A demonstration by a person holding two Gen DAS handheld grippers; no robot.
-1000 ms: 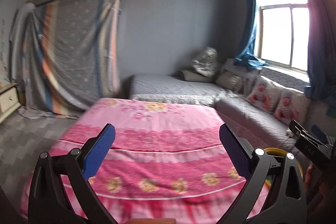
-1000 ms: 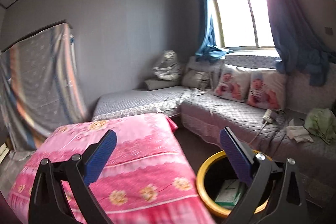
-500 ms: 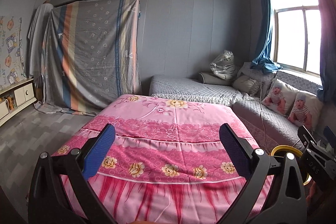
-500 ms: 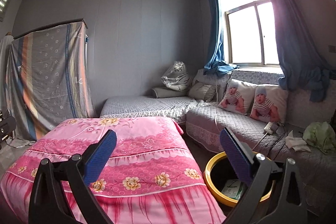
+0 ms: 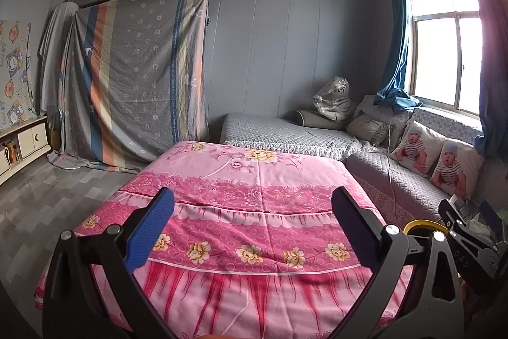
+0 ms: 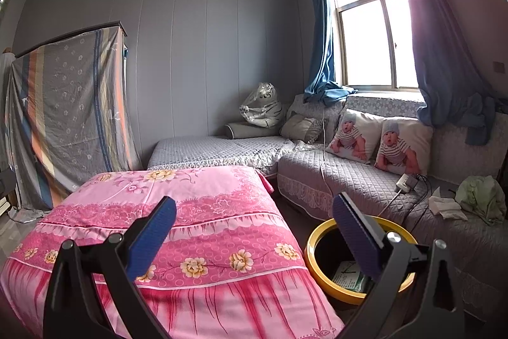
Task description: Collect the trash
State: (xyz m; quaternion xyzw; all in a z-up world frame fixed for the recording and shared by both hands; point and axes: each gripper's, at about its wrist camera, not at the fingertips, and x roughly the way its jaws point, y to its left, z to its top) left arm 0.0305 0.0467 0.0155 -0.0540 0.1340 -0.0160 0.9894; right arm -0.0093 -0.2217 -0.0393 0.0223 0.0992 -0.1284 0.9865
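A yellow-rimmed trash bin (image 6: 312, 245) stands on the floor between the pink table and the grey sofa, with a green and white packet (image 6: 347, 275) inside. Its rim also shows in the left wrist view (image 5: 420, 225). Crumpled white tissue (image 6: 444, 207) and a pale green cloth (image 6: 481, 199) lie on the sofa at right. My right gripper (image 6: 254, 231) is open and empty, held above the table's right edge and the bin. My left gripper (image 5: 252, 227) is open and empty above the table's near edge. The right gripper's body shows in the left wrist view (image 5: 466, 237).
A table under a pink flowered cloth (image 5: 254, 196) fills the front. A grey quilted L-shaped sofa (image 6: 317, 180) runs along the back and right, with baby-print pillows (image 6: 377, 142), a power strip with cables (image 6: 406, 181) and a bagged tiger toy (image 6: 262, 110). A sheet-covered wardrobe (image 5: 136, 78) stands left.
Both views have swung left and steadied from a blurred start. The bin has shifted further right in each view. Both grippers stay open and empty.
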